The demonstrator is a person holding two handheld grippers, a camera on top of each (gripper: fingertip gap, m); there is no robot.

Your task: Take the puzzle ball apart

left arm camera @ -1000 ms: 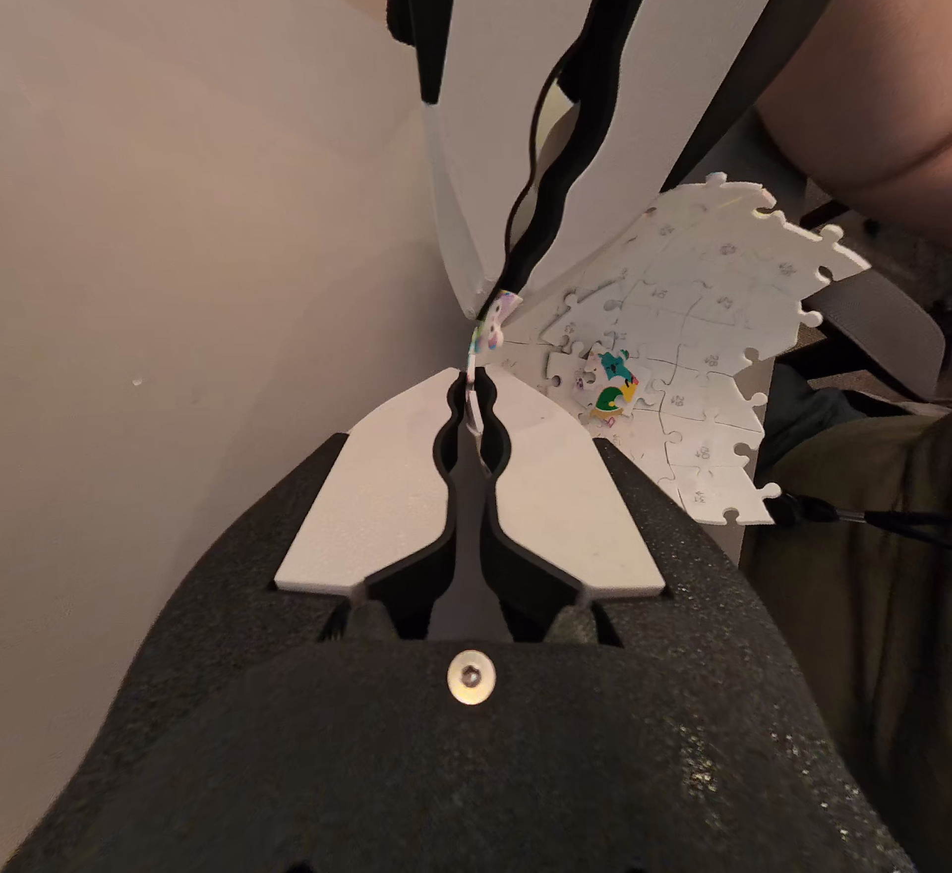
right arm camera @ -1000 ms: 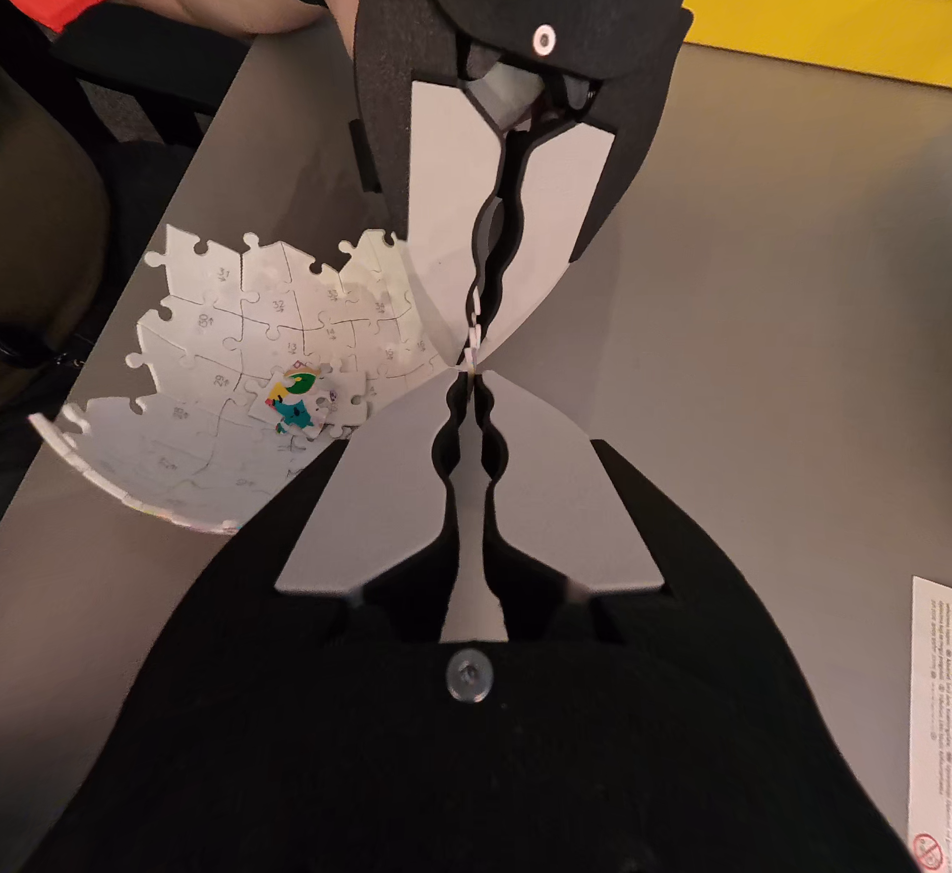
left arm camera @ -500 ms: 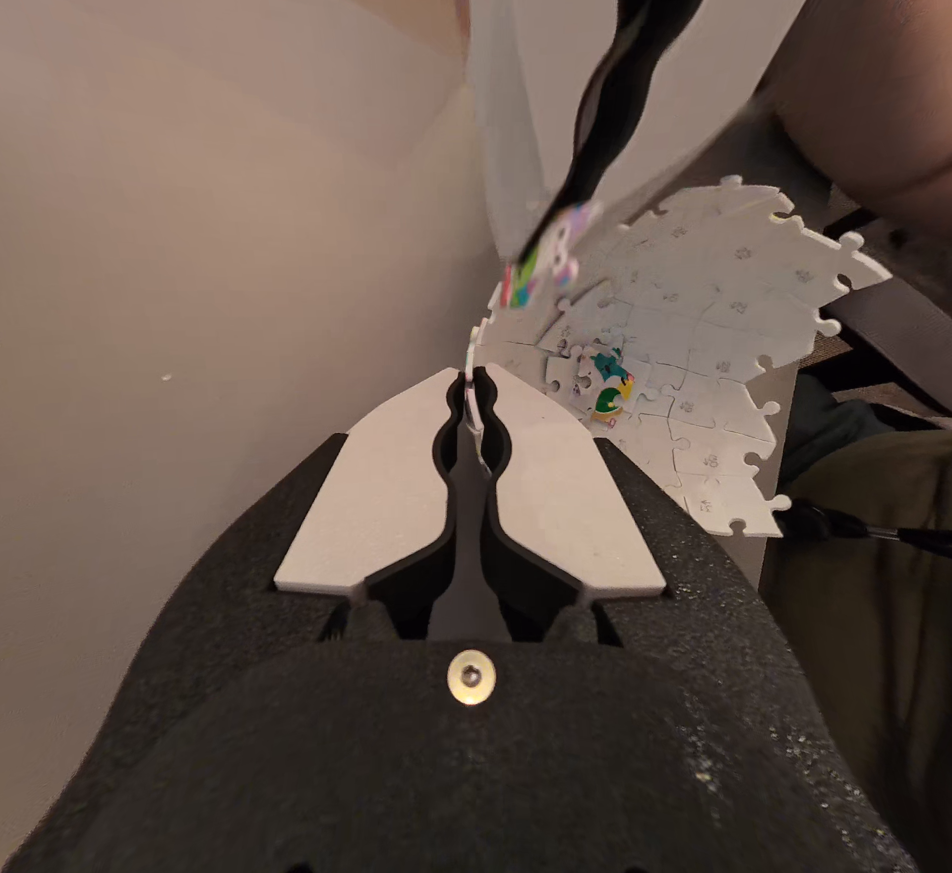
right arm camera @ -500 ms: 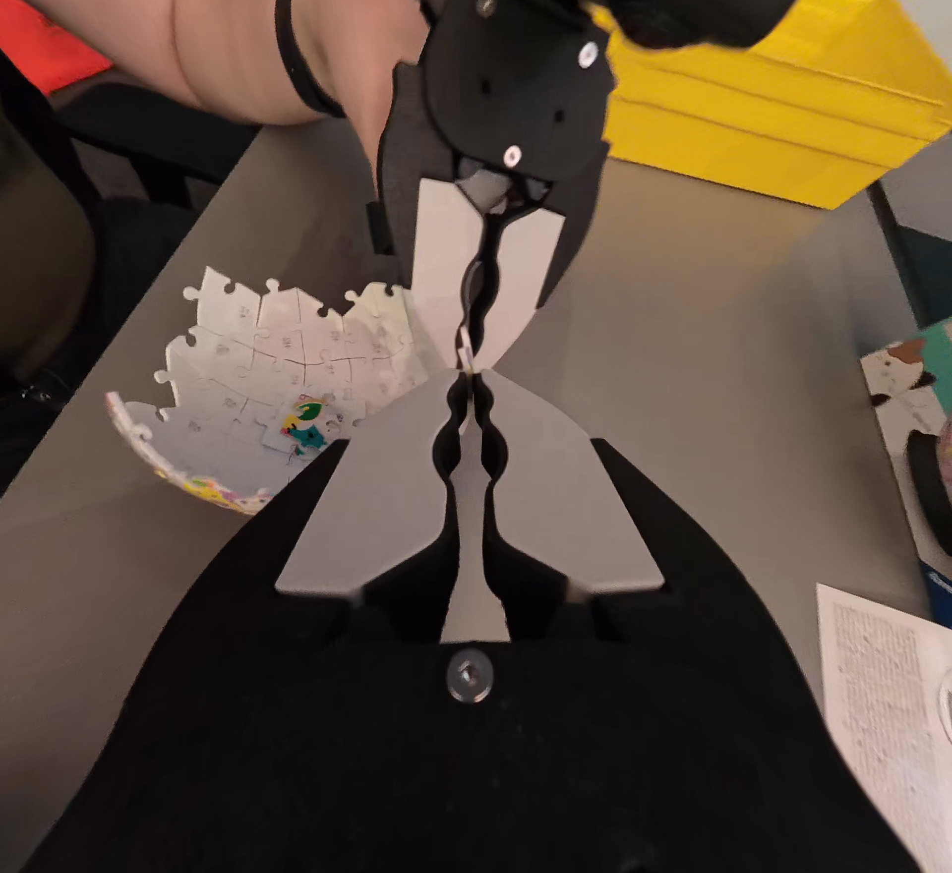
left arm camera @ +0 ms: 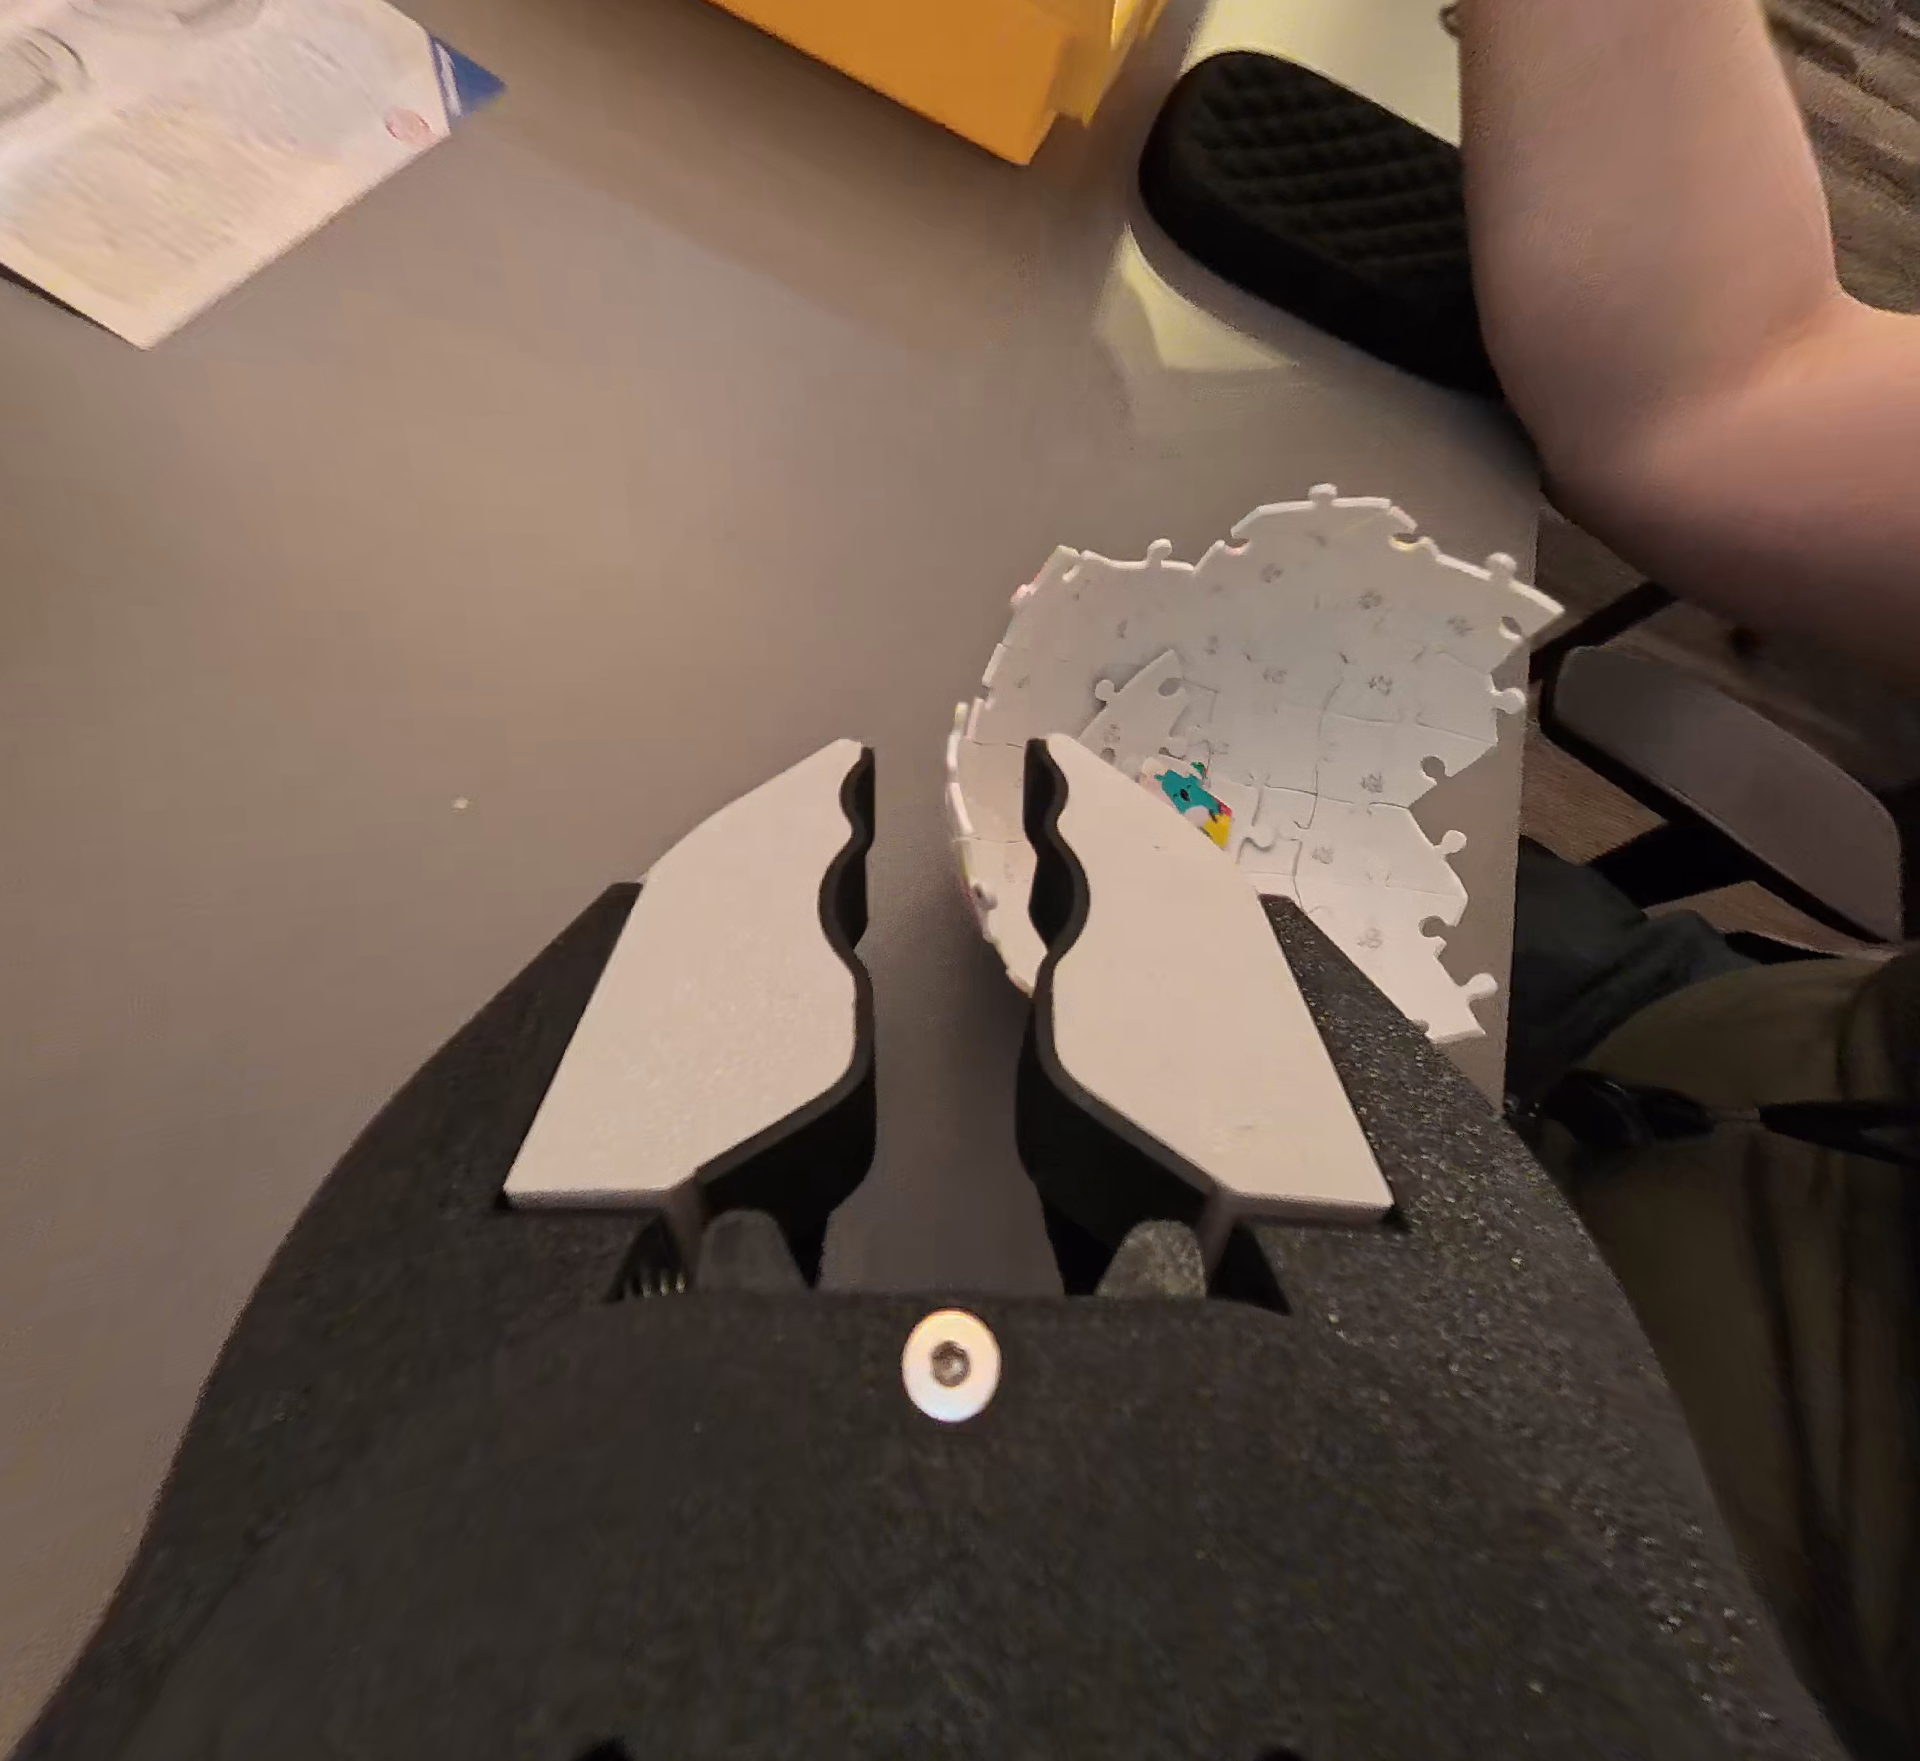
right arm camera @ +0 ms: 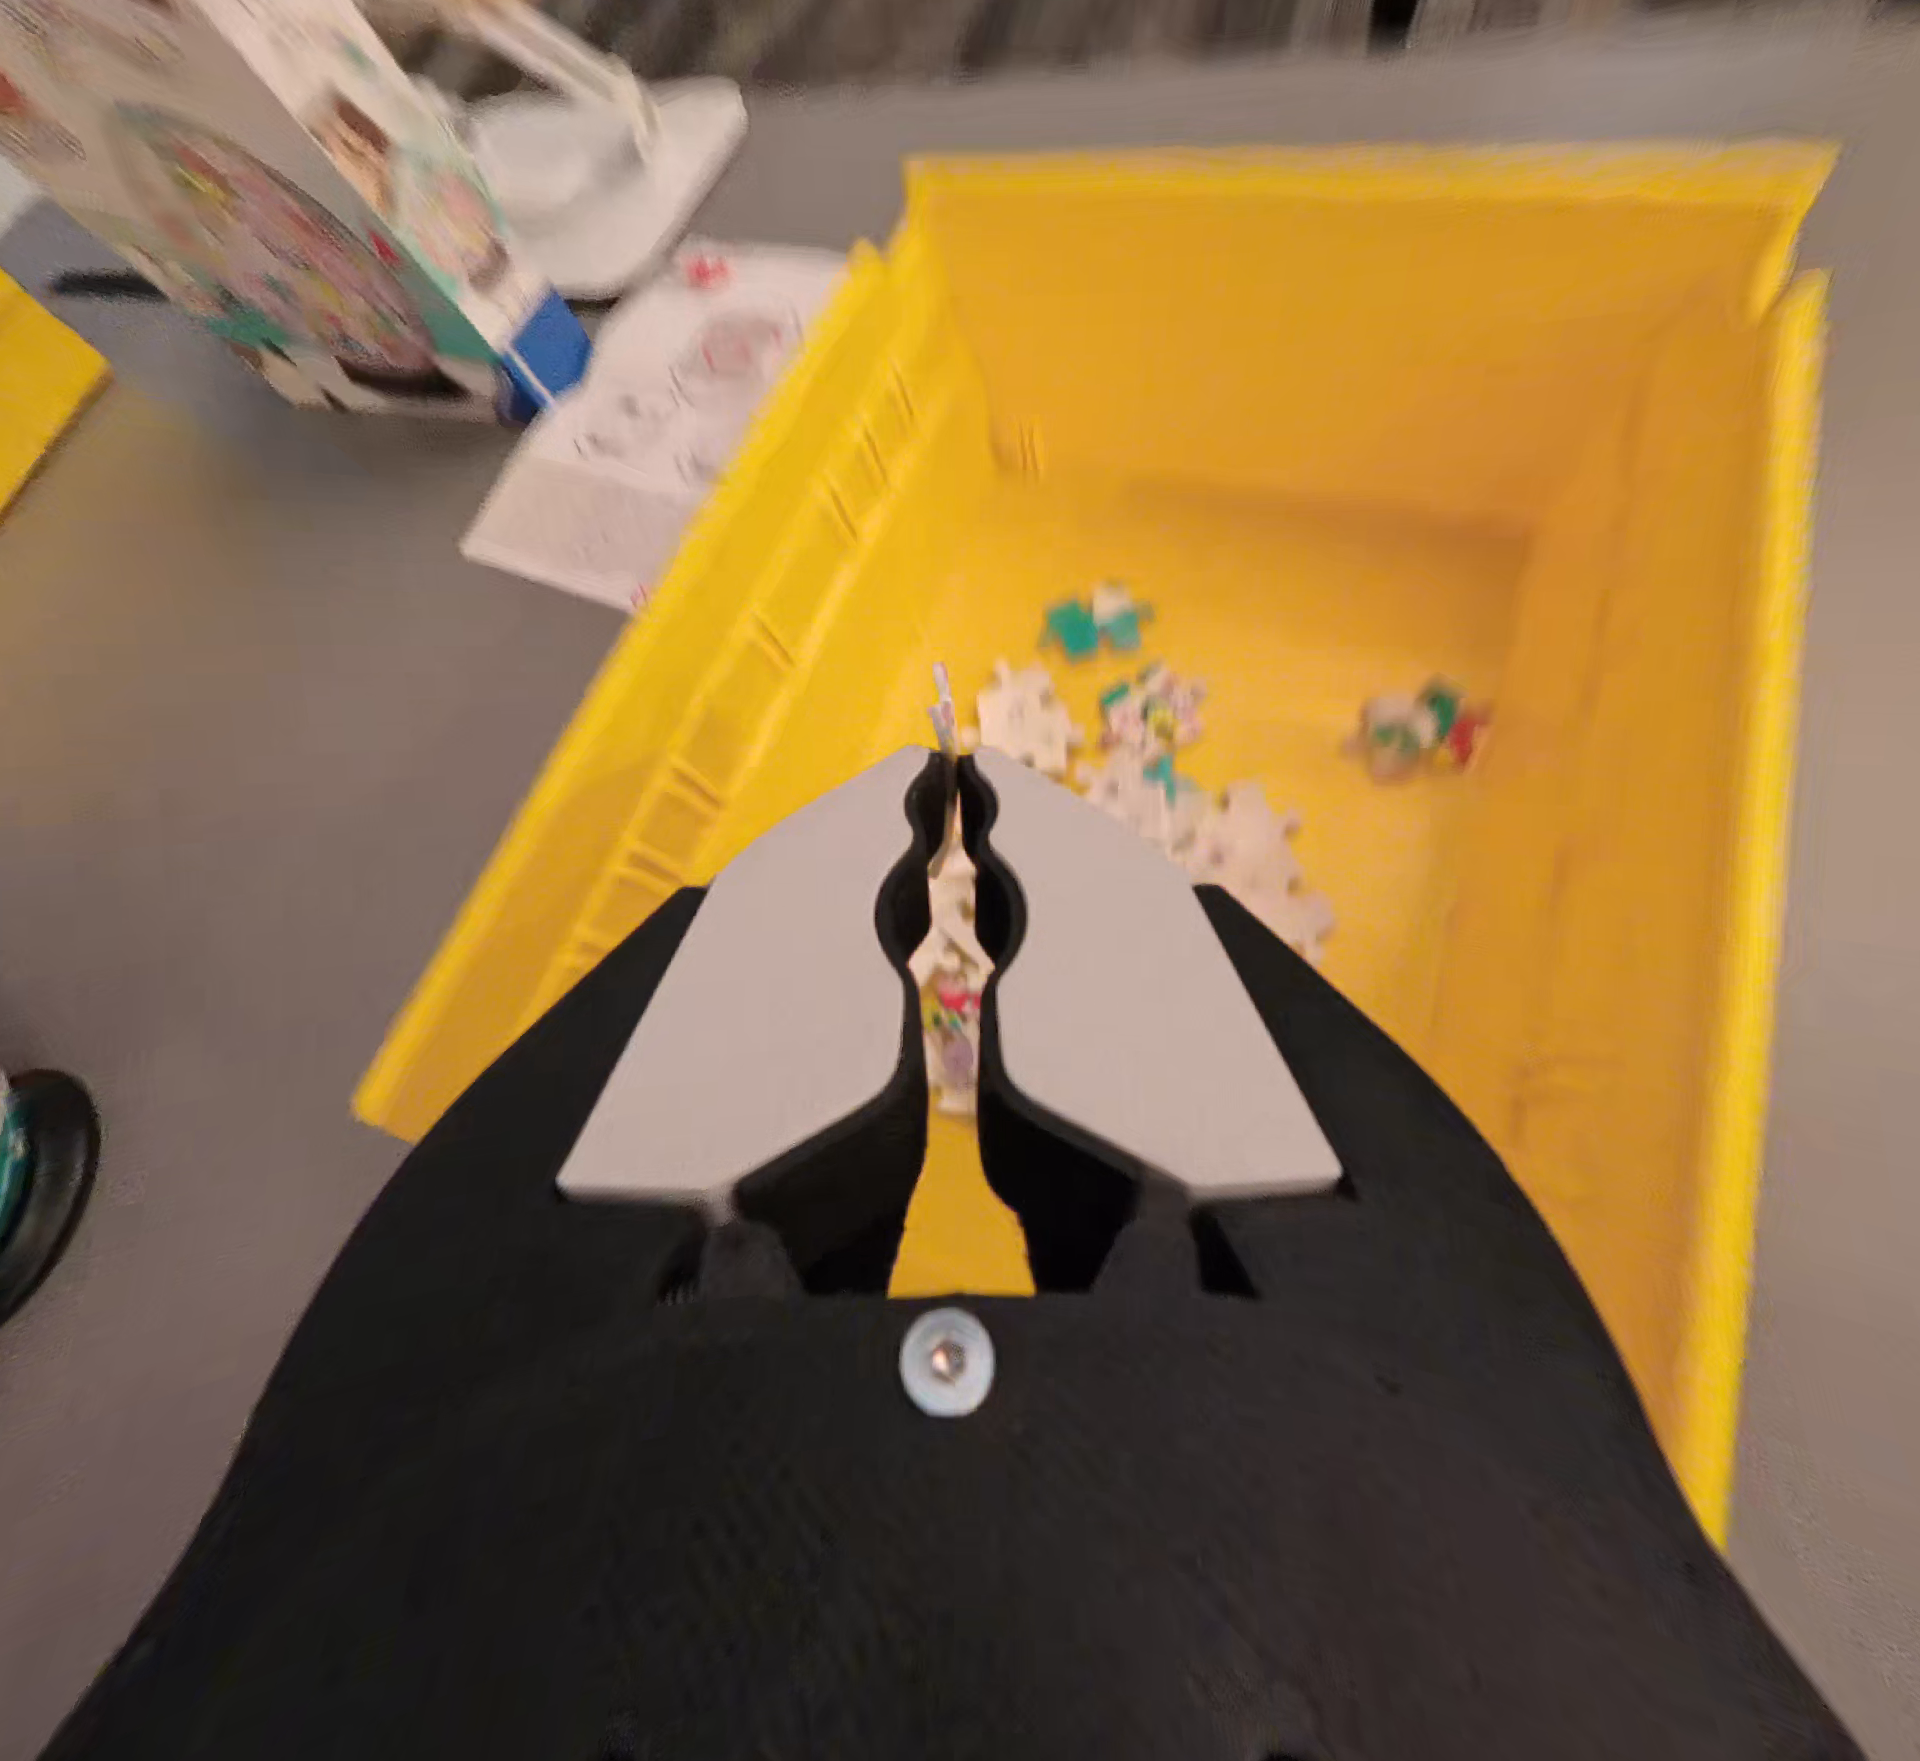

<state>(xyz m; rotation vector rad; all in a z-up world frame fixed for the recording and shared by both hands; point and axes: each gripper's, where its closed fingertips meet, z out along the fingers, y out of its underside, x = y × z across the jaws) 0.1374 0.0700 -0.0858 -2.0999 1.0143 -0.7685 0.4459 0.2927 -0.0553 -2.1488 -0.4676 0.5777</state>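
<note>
Puzzle ball (left arm camera: 1299, 755): a white, bowl-shaped remnant of interlocked curved plastic pieces, lying concave side up near the edge of a matte grey table (left arm camera: 520, 568). Small printed marks show on the inner faces of its pieces, too small to make out. One loose piece with a teal and yellow print (left arm camera: 1193, 795) rests inside the bowl.

The left gripper (left arm camera: 948, 755), black with pale grey finger plates, hangs above the table with its jaws parted by a narrow gap and nothing between them; the shell lies just beyond and beside the right-hand finger.

The right gripper (right arm camera: 943, 761) has its jaws closed on a thin, colour-printed puzzle piece (right arm camera: 943, 724) held edge-on above an open yellow plastic bin (right arm camera: 1766, 776), on whose floor several detached pieces (right arm camera: 1143, 755) lie scattered.

Beside the bin lie a printed paper sheet (right arm camera: 644, 454) and an illustrated cardboard box (right arm camera: 260, 184) standing on the table; this view is blurred. A person's bare forearm (left arm camera: 1662, 309) crosses above the shell.
</note>
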